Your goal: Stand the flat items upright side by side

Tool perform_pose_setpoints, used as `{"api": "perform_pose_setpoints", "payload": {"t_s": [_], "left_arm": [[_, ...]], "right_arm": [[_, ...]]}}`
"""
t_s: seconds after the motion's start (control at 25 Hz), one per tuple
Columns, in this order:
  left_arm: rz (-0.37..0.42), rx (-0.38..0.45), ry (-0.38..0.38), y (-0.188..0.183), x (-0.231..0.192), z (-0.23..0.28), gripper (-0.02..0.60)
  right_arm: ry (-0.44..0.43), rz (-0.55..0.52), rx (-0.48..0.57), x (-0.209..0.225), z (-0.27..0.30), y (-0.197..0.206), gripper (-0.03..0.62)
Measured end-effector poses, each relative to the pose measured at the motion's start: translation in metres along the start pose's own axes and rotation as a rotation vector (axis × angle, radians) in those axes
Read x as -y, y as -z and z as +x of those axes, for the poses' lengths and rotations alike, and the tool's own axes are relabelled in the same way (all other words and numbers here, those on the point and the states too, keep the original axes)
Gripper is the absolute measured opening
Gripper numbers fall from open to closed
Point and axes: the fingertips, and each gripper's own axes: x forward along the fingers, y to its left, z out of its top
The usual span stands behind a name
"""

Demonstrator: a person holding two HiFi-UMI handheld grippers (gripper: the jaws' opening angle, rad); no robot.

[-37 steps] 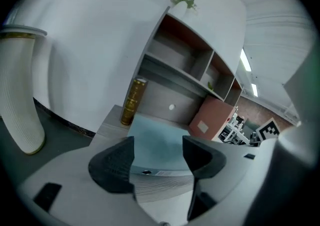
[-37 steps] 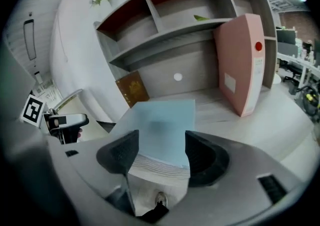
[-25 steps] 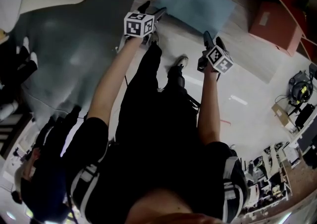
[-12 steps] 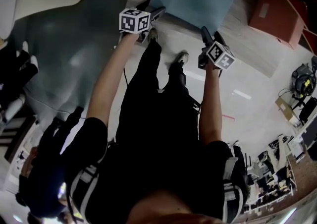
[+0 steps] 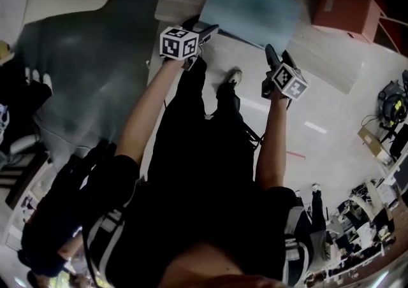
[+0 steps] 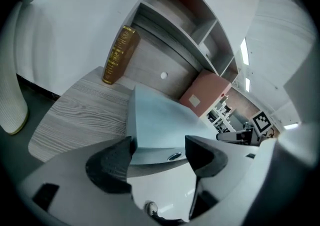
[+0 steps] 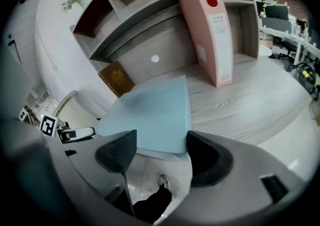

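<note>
- A person stands at a pale wood-grain counter (image 5: pixel 325 57) and looks steeply down, holding one gripper in each hand.
- A light-blue binder (image 5: pixel 255 3) lies flat on the counter. Its near edge is at the counter's front edge, in front of both grippers.
- The left gripper (image 5: pixel 205 28) points at the binder's near left corner. In the left gripper view its dark fingers (image 6: pixel 112 162) stand apart. The binder's grey-blue end, with a small metal-ringed hole, shows in the gap. I cannot tell whether either finger touches it, and no squeeze shows.
- The right gripper (image 5: pixel 269 51) is near the binder's near right side. In the right gripper view its fingers (image 7: pixel 207 157) stand wide apart. The binder's front edge shows just beyond the gap, apart from both fingers. Nothing is held.
- Below that gap, the white floor (image 7: pixel 145 170) and the person's shoe (image 7: pixel 161 182) show.
- A pink binder (image 7: pixel 207 25) stands on end on the counter, to the right of the blue one and well apart from it. A red dot sits high on its spine.
- A brown book (image 6: pixel 119 55) with gold print stands on end at the counter's left, against the back panel.
- Open wooden shelves (image 7: pixel 135 15) rise behind the counter.
</note>
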Motion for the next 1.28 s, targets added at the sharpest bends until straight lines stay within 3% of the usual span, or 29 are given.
{"api": "perform_pose_setpoints", "payload": {"t_s": [0.44,0.64,0.88,1.16,1.2,1.28], "left_arm": [[-0.040,-0.038,0.020,0.057,0.053,0.003,0.327],[-0.059,-0.066,-0.007,0.082,0.053,0.016,0.327],[-0.042,-0.062,-0.043,0.086,0.047,0.023,0.325],[-0.075,-0.015,-0.062,0.090,0.034,0.006,0.325],[-0.074,0.004,-0.082,0.089,0.031,-0.003,0.309],[-0.037,0.075,-0.123,0.079,0.030,-0.027,0.111]], "right_arm": [[0.004,0.053,0.010,0.052,-0.039,0.027,0.319],[0.004,0.060,-0.015,0.070,-0.032,0.043,0.319],[0.006,0.068,0.004,0.075,-0.027,0.044,0.319],[0.028,0.101,0.057,0.083,-0.040,0.039,0.319],[0.037,0.101,0.081,0.086,-0.046,0.034,0.319],[0.040,0.124,0.147,0.091,-0.061,0.024,0.321]]}}
